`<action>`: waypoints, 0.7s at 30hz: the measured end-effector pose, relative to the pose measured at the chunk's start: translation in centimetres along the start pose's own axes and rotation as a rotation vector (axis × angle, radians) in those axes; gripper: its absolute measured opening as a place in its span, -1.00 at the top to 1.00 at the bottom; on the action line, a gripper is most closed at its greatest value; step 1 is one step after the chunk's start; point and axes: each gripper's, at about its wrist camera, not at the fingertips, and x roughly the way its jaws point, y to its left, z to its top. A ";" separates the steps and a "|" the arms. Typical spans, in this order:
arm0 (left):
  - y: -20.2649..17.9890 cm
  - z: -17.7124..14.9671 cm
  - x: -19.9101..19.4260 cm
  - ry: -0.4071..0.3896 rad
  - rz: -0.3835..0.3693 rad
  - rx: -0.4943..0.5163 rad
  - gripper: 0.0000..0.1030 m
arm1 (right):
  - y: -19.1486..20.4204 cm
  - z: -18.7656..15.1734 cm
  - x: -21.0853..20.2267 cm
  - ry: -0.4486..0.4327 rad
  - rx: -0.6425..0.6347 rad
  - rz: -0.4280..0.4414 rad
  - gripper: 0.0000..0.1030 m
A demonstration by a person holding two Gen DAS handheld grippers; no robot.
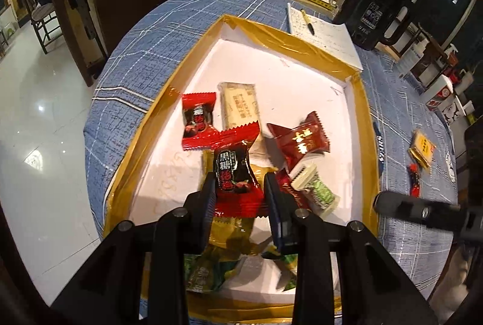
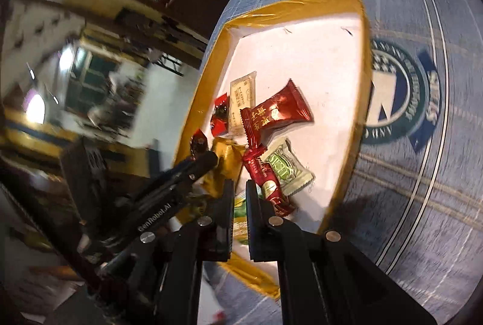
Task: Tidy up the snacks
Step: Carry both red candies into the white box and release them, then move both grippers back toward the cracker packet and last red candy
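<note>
Blue plaid tablecloth [image 1: 157,32] on a round table, cluttered room behind, and our white tray with the gold taped rim [image 1: 169,89] sits in the middle with the snacks piled toward its 6 o'clock end. Our left gripper [image 1: 240,189] is clamped narrow on a red-and-black candy [image 1: 234,171], holding it just over the pile. Around it we've got another red candy [image 1: 197,121] at 10 o'clock, a beige wafer pack [image 1: 238,107] at 12, a dark red pouch [image 1: 299,140] at 2 and a green-and-white candy [image 1: 317,192] at 3.

Our right gripper [image 2: 240,189] is basically closed with nothing in it, hanging over the tray's near edge by a slim red stick pack [image 2: 264,177].

Two loose snacks, a yellow packet [image 1: 422,148] included, are out on the cloth at 3 o'clock. Risk-wise, we think the two grippers are close enough to bump, and that glossy wrapper could slide out.
</note>
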 end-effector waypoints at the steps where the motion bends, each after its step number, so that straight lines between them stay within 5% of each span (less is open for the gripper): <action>1: -0.1 0.0 0.0 0.001 -0.001 0.001 0.36 | -0.5 0.1 -0.4 -0.011 0.018 0.009 0.88; 5: 0.0 -0.1 0.0 0.009 -0.021 -0.027 0.35 | -2.0 0.2 -2.6 -0.061 0.059 0.003 0.83; 9: 0.3 0.1 -0.5 0.011 -0.078 -0.092 -0.02 | -3.3 0.1 -5.3 -0.122 0.077 -0.026 0.83; 12: 0.0 0.3 -1.8 -0.014 -0.135 -0.120 -0.04 | -5.4 0.0 -8.7 -0.204 0.113 -0.067 0.80; 21: -4.8 0.4 -4.2 -0.055 -0.233 -0.046 -0.24 | -13.2 -3.0 -17.7 -0.394 0.289 -0.248 0.55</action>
